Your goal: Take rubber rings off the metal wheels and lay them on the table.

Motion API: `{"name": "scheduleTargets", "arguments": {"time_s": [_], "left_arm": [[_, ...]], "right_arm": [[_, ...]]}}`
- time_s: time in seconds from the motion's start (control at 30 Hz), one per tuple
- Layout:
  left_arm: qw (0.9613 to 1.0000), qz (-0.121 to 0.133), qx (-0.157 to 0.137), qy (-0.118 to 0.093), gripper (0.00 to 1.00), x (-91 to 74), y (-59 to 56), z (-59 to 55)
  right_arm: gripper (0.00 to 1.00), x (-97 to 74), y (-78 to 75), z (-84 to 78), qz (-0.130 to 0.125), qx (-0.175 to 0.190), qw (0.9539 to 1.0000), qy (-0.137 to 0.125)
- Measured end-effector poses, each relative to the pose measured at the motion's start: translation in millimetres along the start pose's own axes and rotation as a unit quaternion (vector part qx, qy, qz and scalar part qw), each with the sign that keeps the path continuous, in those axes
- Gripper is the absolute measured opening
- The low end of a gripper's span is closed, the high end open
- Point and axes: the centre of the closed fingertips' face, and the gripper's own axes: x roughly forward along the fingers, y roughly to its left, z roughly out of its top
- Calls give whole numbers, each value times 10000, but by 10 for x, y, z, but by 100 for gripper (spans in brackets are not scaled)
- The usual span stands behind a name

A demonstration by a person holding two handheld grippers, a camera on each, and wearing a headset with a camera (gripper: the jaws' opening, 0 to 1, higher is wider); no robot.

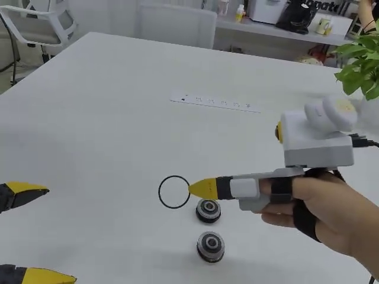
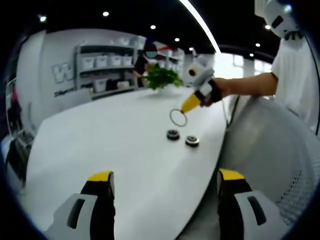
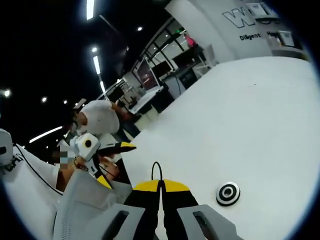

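Am pinching rubber ring (image 1: 174, 192) between pressed-together tips of right gripper (image 1: 196, 189), just left of far metal wheel (image 1: 208, 210), low over table (image 1: 118, 106) for laying down; left gripper (image 1: 59, 234) hanging near left, jaws spread wide, empty, out of way.

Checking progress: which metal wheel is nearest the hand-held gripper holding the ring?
The farther wheel, just beside the tip of the right hand-held gripper holding the ring; the other wheel lies nearer the person.

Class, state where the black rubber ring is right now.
In the head view the rubber ring sits low centre, pinched at the tip of the right gripper, just left of the farther metal wheel.
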Motion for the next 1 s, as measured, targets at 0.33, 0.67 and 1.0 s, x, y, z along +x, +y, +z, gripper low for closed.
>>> {"name": "scheduleTargets", "arguments": {"time_s": [0.33, 0.67, 1.0], "left_arm": [[9997, 125, -168, -95, 84, -30, -26, -2], [9992, 197, -255, -229, 86, -62, -13, 54], [9989, 246, -274, -302, 85, -97, 3, 85]], "right_arm": [[0, 214, -94, -257, -167, -70, 9983, 549], [0, 369, -213, -463, -315, -187, 9948, 945], [0, 419, -420, -574, -716, -421, 9903, 1116]]}}
